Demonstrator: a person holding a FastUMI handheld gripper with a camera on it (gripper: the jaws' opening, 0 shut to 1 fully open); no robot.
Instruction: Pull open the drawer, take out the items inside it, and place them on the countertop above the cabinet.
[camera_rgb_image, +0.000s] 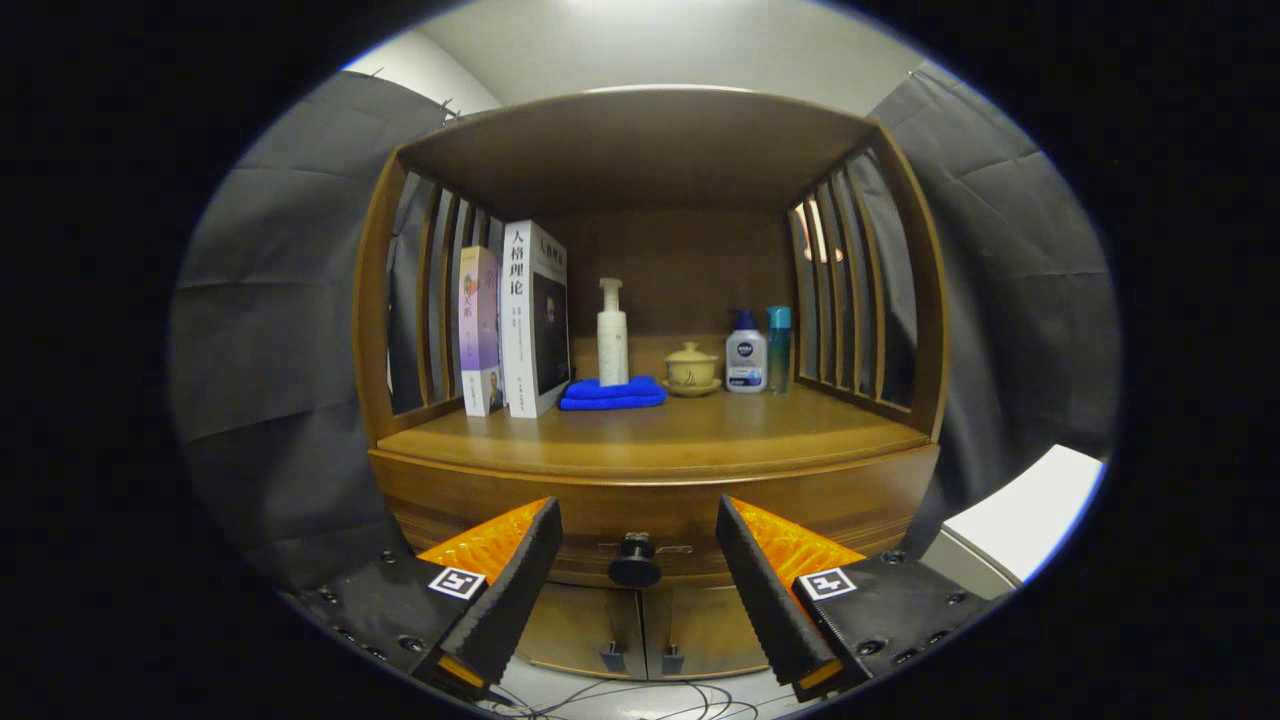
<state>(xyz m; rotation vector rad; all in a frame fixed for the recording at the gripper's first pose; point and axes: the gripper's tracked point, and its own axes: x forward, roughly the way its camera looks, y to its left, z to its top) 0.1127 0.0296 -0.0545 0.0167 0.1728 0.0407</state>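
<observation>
A wooden cabinet stands ahead with a shut drawer (660, 505) under its countertop (700, 435). The drawer's black round knob (634, 566) sits in the gap between my two fingers, a little beyond their tips. My gripper (637, 535) is open, its black and orange fingers (520, 560) apart on either side of the knob and touching nothing. What lies inside the drawer is hidden.
On the countertop stand two books (520, 320), a white pump bottle (612, 335), a folded blue cloth (612, 393), a small lidded cup (690, 368) and two small bottles (758, 352). Slatted sides and a top shelf enclose it. Two lower doors (640, 625) sit below; a white box (1020, 520) stands right.
</observation>
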